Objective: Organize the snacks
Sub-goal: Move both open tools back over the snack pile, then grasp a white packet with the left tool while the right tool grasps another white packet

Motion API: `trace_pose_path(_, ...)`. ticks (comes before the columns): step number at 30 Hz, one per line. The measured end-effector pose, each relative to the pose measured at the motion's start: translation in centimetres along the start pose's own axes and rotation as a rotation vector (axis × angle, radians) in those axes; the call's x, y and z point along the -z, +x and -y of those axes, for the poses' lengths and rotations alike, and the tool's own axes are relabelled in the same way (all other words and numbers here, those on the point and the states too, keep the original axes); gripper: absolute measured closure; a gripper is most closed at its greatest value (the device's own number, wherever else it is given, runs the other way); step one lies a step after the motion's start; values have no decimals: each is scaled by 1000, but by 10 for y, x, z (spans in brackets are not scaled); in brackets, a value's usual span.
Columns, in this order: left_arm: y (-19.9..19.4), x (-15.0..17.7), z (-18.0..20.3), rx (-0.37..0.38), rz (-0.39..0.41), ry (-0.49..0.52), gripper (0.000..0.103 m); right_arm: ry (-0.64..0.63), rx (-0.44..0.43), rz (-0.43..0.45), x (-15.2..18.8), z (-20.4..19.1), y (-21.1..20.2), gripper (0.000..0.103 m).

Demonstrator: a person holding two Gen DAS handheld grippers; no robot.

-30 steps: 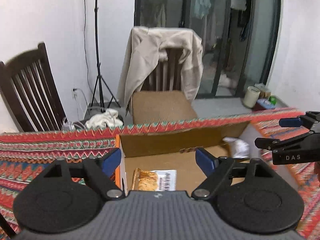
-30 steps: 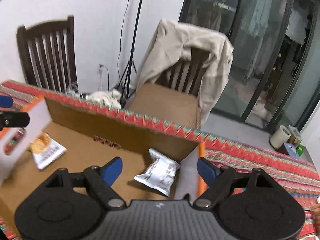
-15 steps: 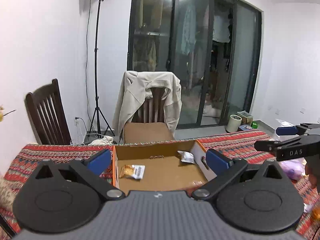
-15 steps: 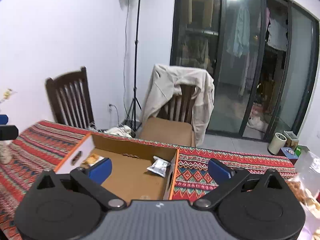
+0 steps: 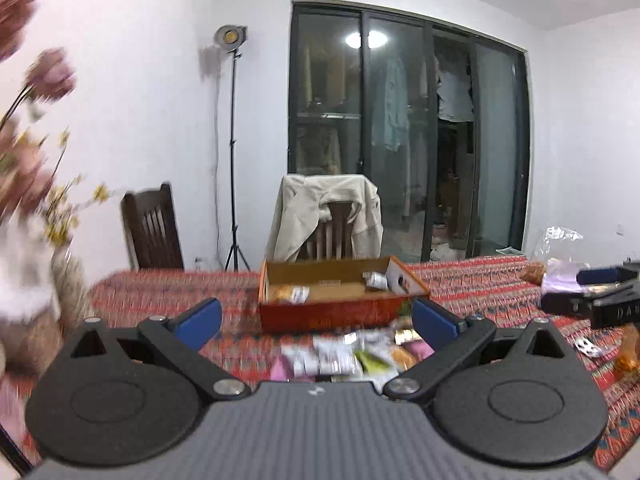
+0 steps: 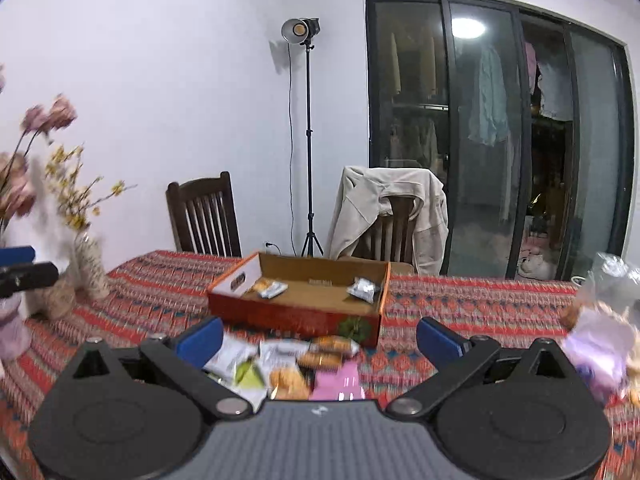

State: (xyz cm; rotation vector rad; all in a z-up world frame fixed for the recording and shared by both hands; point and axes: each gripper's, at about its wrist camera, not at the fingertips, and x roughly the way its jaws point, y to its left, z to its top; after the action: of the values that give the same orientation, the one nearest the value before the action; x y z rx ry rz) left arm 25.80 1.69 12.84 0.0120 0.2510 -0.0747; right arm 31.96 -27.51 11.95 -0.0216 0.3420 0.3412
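An open orange cardboard box [image 5: 320, 314] [image 6: 280, 314] sits on the patterned tablecloth. It holds an orange-and-white snack packet [image 5: 292, 293] [image 6: 268, 288] at its left and a silver packet [image 5: 376, 280] [image 6: 362, 289] at its right. A pile of loose snack packets [image 5: 344, 356] [image 6: 292, 368] lies in front of the box. My left gripper [image 5: 316, 320] is open and empty, above the pile. My right gripper [image 6: 320, 338] is open and empty, also above the pile. The right gripper also shows at the right edge of the left wrist view [image 5: 600, 300].
A vase of flowers [image 6: 86, 264] stands at the table's left. Clear plastic bags with snacks [image 6: 600, 336] [image 5: 556, 264] lie at the right. Two wooden chairs [image 6: 204, 216], one draped with a beige jacket [image 6: 392, 208], and a light stand [image 6: 308, 140] stand behind the table.
Both grippers have pulled back and up from inside the box. The whole box, the snack pile and the vase have come into view. Both stay open and empty.
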Motion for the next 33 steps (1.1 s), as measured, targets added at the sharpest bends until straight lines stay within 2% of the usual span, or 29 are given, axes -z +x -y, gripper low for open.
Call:
trace_pose_path(8,-36,83,-4,-42,-132,-55,0,20,15,-40,97,-31,-48,0)
trace_pose_path(13,-34,110,-7,-96,-205,-42,0,-14,33,-89,129,-50,-49,0)
trace_pose_path(21,-22,116,-12,-95,-219,-42,0,-43,16,-142,140,-66,-30,0)
trace_pose_path(25,1,120,-14,-69,-257,-75,0,-47,15,-152,140,-71,-18,0)
trace_pose_path(31,58,123,-15,-27,-328,-177,0,-22,-2,-144,134,-72,3,0)
trace_pose_path(33,75,123,-15,-26,-326,-206,0,-20,-11,-137,132,-72,12,0)
